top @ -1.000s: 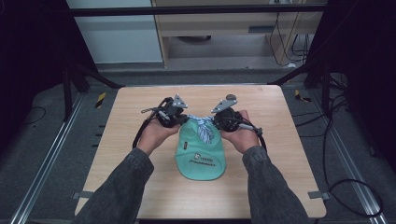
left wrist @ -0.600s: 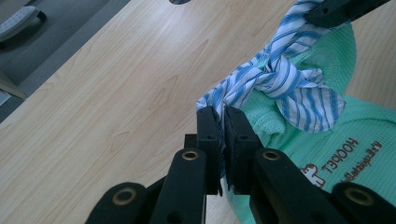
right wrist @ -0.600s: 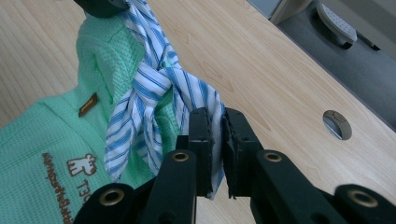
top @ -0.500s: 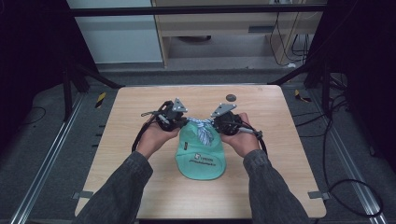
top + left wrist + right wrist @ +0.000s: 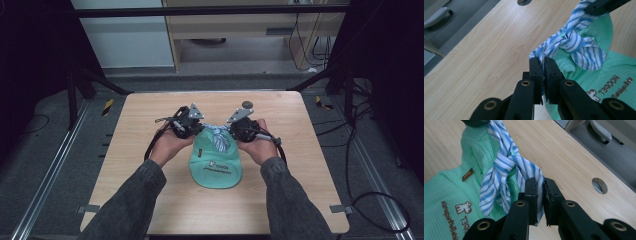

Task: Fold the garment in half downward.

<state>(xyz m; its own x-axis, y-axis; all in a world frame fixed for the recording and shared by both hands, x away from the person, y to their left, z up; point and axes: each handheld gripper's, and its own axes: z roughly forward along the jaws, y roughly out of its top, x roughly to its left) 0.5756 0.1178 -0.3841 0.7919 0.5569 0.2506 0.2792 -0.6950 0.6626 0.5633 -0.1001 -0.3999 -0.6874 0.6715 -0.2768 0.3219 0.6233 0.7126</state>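
The left gripper (image 5: 543, 65) was clamped on one end of a blue-and-white striped cloth strip (image 5: 576, 45), its jaws pinching a thin fold near the fabric's edge. The right gripper (image 5: 540, 185) was closed likewise on the opposite end of the same strip, which showed a loose knot at mid-length in both gripper views. In the high view, the two grippers stood near each other at the far end of a mint-green knitted garment (image 5: 216, 162), the left gripper (image 5: 186, 125) on one side of the knot and the right gripper (image 5: 240, 126) on the other. The garment lay flat near the centre of the wooden table (image 5: 130, 150), printed lettering facing up, with the strip at its neck end. A round cable port (image 5: 247, 104) sat in the tabletop just beyond the right gripper.

Risk: each hold took only a narrow margin of cloth, so a pull to tighten the knot could probably slip an end free. An uneven pull might also drag the light garment across the table or set the knot off-centre.
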